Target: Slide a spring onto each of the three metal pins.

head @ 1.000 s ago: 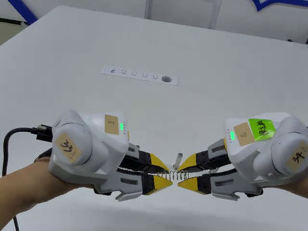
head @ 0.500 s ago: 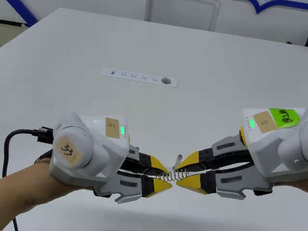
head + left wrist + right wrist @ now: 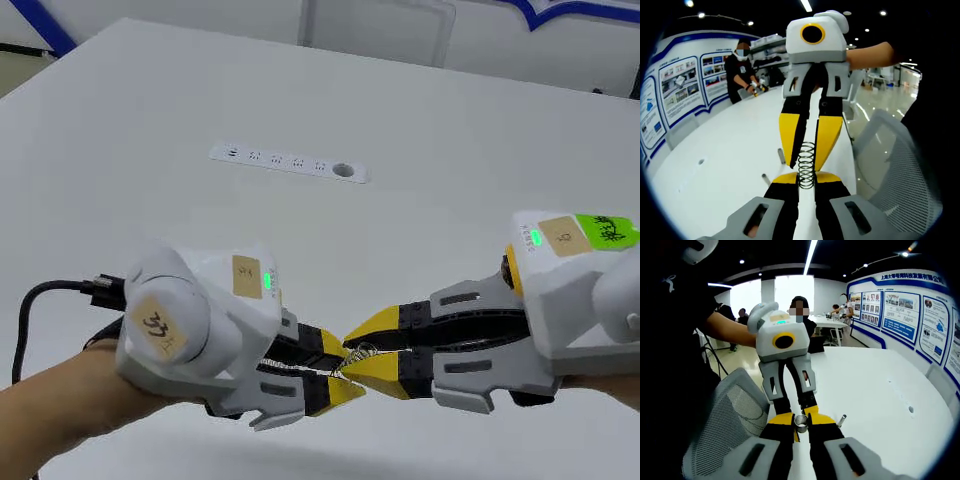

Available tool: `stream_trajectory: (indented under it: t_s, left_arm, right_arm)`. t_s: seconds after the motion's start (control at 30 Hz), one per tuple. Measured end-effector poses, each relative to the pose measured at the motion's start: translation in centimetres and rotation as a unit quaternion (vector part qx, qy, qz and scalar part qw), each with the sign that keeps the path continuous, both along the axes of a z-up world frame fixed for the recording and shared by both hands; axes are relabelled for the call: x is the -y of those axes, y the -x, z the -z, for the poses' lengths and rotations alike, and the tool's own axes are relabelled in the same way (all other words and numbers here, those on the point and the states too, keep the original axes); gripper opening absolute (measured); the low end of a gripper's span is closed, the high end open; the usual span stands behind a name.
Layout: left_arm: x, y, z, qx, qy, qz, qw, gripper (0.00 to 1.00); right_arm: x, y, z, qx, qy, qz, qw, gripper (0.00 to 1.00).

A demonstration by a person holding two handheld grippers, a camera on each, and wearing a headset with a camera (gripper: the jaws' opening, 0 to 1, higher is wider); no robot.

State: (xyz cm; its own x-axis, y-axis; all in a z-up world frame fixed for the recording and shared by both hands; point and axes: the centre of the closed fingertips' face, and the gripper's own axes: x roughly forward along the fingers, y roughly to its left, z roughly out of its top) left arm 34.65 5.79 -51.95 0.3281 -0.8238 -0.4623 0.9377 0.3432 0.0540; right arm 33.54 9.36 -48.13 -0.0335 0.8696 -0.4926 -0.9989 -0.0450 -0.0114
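Workbench scene, mid-task: broad white table (image 3: 450,160), with a power strip (image 3: 290,160) lying far back. Above the near edge, nose to nose, left gripper (image 3: 807,178) and right gripper (image 3: 800,420), each clamped tight on one end of a spring (image 3: 806,161) held in the air between the two sets of tips. On the tabletop close by, two short pins (image 3: 781,156), apart from the coil and carrying no spring. Presence of a pin inside the coil: impossible to tell.

Likely trouble from here: buckling or sideways popping of the coil under too hard a squeeze end to end; loss of the spring over the table edge on a careless release; a missed pin tip through slight misalignment, given so narrow a bore.

Table smooth, with a soft sheen. Gripper bodies rounded white plastic, paper labels on top; jaws black, tapering to wedge-shaped yellow tips. Strip flat, long, white. Pins slim, cylindrical, dull grey metal. Spring thin bright wire in open, even turns, easily squashed by the look of it.
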Motion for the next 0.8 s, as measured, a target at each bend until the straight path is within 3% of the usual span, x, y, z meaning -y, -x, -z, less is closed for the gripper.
stream_trajectory:
  t_s: [0.37, 0.6, 0.8]
  left_arm:
    - [-0.5, -0.3, 0.2, -0.007, 0.001, -0.009, 0.9999, 0.11]
    - [-0.8, -1.0, -0.9, 0.010, 0.015, -0.022, 0.9996, 0.13]
    - [-1.5, -1.5, -0.8, 0.002, 0.017, -0.041, 0.9990, 0.28]
  right_arm:
    - [-0.5, -0.3, 0.2, 0.001, 0.003, 0.013, 0.9999, 0.11]
    - [-0.6, -1.1, -0.8, 0.003, -0.007, 0.025, 0.9997, 0.11]
    - [-0.5, -2.2, -2.0, 0.013, -0.019, 0.040, 0.9989, 0.11]
